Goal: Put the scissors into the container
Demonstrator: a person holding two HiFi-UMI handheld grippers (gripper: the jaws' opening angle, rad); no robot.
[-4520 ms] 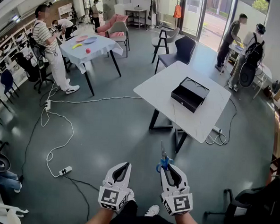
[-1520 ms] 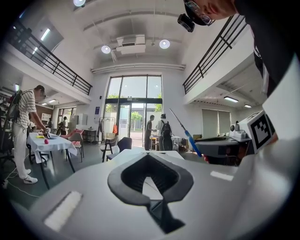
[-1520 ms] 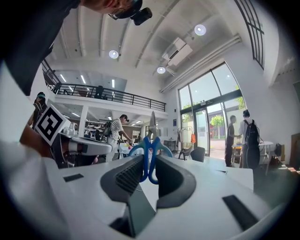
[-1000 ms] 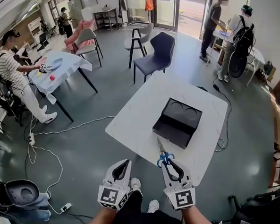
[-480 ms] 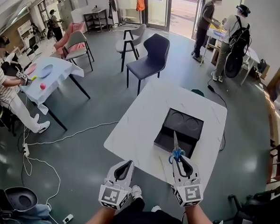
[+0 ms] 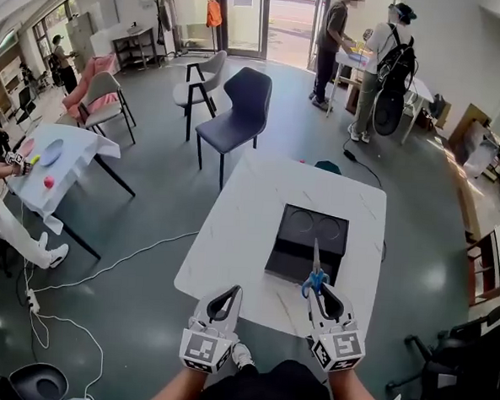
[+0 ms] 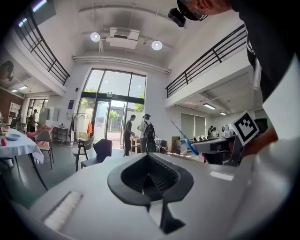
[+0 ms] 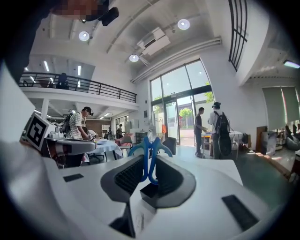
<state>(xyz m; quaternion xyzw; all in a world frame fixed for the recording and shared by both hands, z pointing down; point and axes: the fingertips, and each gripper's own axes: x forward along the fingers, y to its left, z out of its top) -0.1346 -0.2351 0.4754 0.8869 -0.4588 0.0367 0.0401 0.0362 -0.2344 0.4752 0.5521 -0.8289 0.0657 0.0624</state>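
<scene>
A black open container point(image 6: 290, 267) lies on the white table point(image 6: 231, 236), its inside showing two round recesses. My right gripper point(image 6: 315, 290) is shut on the blue handles of the scissors point(image 6: 315, 280); the blades point up and away, over the container's near edge. In the right gripper view the blue handles of the scissors point(image 8: 149, 155) sit between the dark pads of the right gripper point(image 8: 148, 161). My left gripper point(image 6: 230, 293) hangs shut and empty over the table's near edge, to the left of the container. From the left gripper point(image 7: 149, 158) the scissors point(image 7: 189, 143) show at the right.
A dark chair point(image 6: 236, 109) and a grey chair point(image 6: 202, 75) stand beyond the table. A cloth-covered table point(image 6: 56, 162) is at the left, with cables point(image 6: 102, 266) on the floor. Two people point(image 6: 377, 59) stand at the back right. A black office chair point(image 6: 455, 364) is at lower right.
The table and container have come nearer and lower in the head view. My right gripper with the scissors now stands over the container's near edge. Both grippers keep their grip.
</scene>
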